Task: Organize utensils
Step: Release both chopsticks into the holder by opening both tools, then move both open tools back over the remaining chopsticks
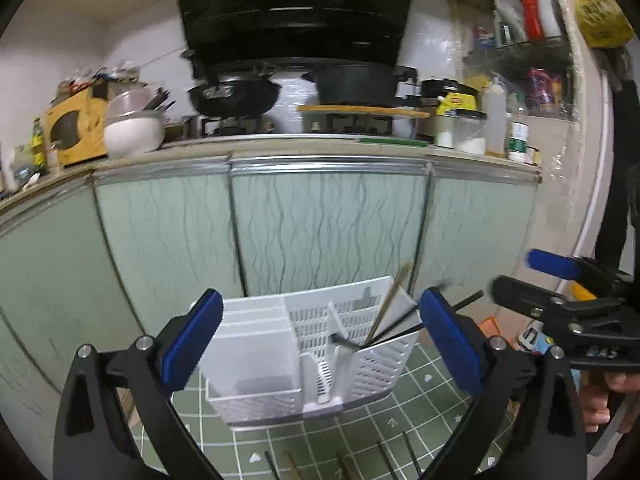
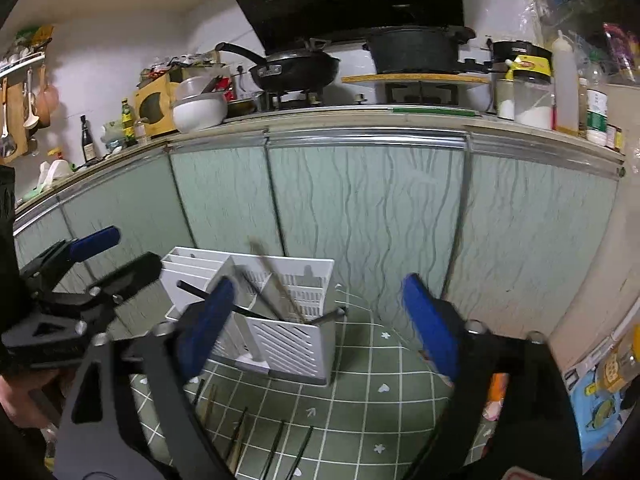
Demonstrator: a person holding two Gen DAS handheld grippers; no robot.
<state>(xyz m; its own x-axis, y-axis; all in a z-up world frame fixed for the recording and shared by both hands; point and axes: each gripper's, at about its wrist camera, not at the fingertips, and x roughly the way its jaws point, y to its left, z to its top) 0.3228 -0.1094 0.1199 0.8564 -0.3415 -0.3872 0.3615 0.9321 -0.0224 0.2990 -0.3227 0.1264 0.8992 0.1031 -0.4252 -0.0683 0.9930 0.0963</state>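
Note:
A white slotted utensil holder [image 1: 304,356] stands on the green tiled surface [image 1: 424,420] before the cabinet doors; it also shows in the right wrist view [image 2: 288,340]. Chopsticks [image 1: 390,304] lean in its right compartment, seen in the right wrist view too [image 2: 276,284]. More chopsticks [image 2: 240,436] lie loose on the tiles in front, and in the left wrist view [image 1: 392,460]. My left gripper [image 1: 320,336] is open and empty, its fingers either side of the holder. My right gripper [image 2: 320,328] is open and empty, above the holder's right end.
Pale green cabinet doors [image 1: 320,224] stand right behind the holder. The counter above carries a wok [image 1: 234,96], a pot [image 1: 356,82], a white bowl [image 1: 134,130] and jars. Colourful packets [image 2: 600,396] lie at the right.

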